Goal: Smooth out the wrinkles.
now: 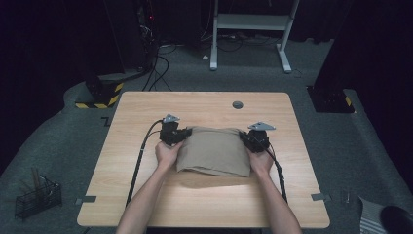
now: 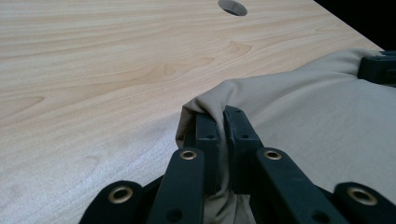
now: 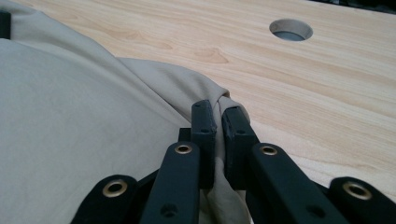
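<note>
Middle of a folding step: folded beige fabric cloth (image 1: 214, 151) lying at the centre of the light wooden table (image 1: 146, 195), long axis left to right. Left gripper (image 2: 223, 122) and right gripper (image 3: 218, 119) clamped on its far corners. Next, probably: lowering both corners evenly, then releasing.

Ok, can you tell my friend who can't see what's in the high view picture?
A person pinches a folded tan cloth at its far corners, the left tool and right tool each shut on it, on a wooden table.
</note>
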Motion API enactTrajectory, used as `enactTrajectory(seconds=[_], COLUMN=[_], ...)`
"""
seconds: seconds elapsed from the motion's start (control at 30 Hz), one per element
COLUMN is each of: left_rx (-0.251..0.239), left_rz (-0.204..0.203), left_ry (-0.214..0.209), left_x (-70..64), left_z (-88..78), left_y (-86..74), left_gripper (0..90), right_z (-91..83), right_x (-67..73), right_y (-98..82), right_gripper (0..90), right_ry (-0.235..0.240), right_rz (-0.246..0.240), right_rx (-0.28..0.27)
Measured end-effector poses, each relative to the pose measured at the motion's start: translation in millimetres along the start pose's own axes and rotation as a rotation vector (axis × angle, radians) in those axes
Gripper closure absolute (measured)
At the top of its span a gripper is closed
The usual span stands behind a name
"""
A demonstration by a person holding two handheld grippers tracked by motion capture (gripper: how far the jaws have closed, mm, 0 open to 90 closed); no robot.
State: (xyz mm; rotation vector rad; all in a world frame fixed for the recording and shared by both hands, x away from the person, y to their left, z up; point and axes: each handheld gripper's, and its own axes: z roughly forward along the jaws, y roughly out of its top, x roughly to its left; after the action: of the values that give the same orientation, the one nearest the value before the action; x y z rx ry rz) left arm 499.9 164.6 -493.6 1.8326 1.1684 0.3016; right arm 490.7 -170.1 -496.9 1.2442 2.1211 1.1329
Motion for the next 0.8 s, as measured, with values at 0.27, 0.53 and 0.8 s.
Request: enactTrajectory(seconds=[0.27,0.53,0.8], left_rx=[0.019,0.033,0.048], left_rz=[-0.006,-0.014,-0.023], left_ry=[0.022,0.023,0.007], left_x=[5.4,8.1,11.0], left_z=[2.3,2.9,5.5], left_y=[-4.1,-6.4,-8.1], left_gripper=[84.1,87.1,88.3], right_z=[7.2,10.3,14.6], right_x=[-2.9,-2.0,-4.4], right_y=[-4.1,-6.5,-9.4], right_gripper=[84.5,84.6,84.7], right_ry=[0.001,-0.006,0.004], right_rz=[0.009,0.001,0.01], right_rx=[0.029,0.043,0.056])
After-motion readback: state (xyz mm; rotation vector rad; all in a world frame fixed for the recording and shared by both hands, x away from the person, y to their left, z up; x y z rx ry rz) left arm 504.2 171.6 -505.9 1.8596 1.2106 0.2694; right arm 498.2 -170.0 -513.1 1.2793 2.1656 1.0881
